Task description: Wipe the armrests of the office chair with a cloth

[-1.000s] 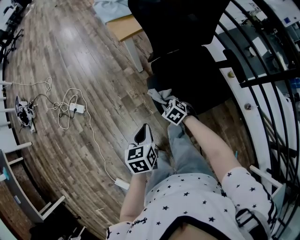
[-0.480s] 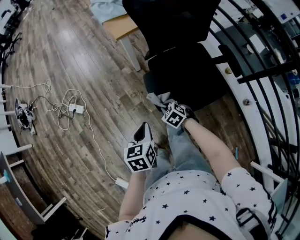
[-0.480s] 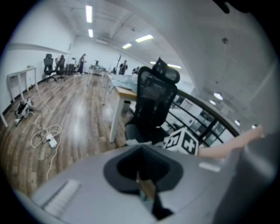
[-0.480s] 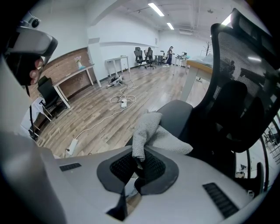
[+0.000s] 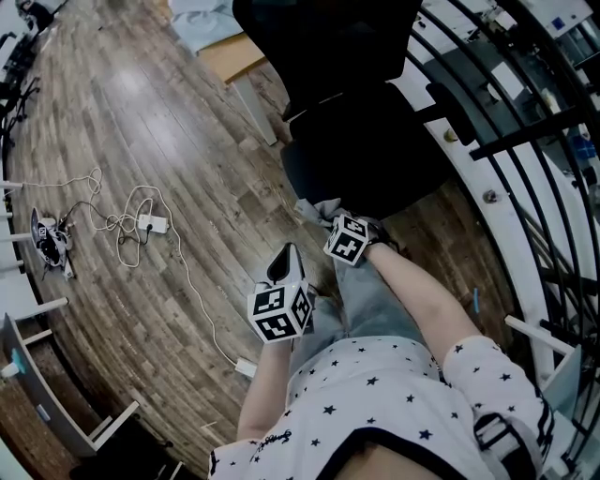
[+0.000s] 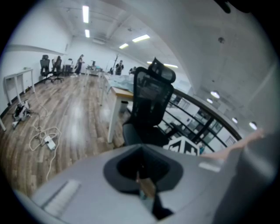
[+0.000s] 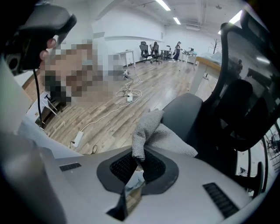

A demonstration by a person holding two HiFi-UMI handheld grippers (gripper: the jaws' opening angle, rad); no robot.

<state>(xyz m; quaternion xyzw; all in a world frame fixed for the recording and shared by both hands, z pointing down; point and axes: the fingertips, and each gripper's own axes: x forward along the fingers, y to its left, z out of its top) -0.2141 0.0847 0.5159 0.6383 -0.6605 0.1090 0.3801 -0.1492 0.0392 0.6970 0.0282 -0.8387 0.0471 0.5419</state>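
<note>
- At the front edge of the office chair (image 5: 361,150), the right gripper (image 5: 330,220) reaches forward on an outstretched forearm, its jaws pinching the grey cloth (image 7: 148,129), which drapes against the seat.
- Nearer the person's body, the left gripper (image 5: 286,261) points forward over the wooden floor (image 5: 141,122), jaws pressed together on nothing.

We see a wood-plank floor (image 5: 141,122), white cables (image 5: 131,220) tangled on it, a wood-topped desk (image 5: 234,56), black railing (image 5: 525,131), white walls (image 7: 131,30), ceiling strip lights (image 6: 85,13).
</note>
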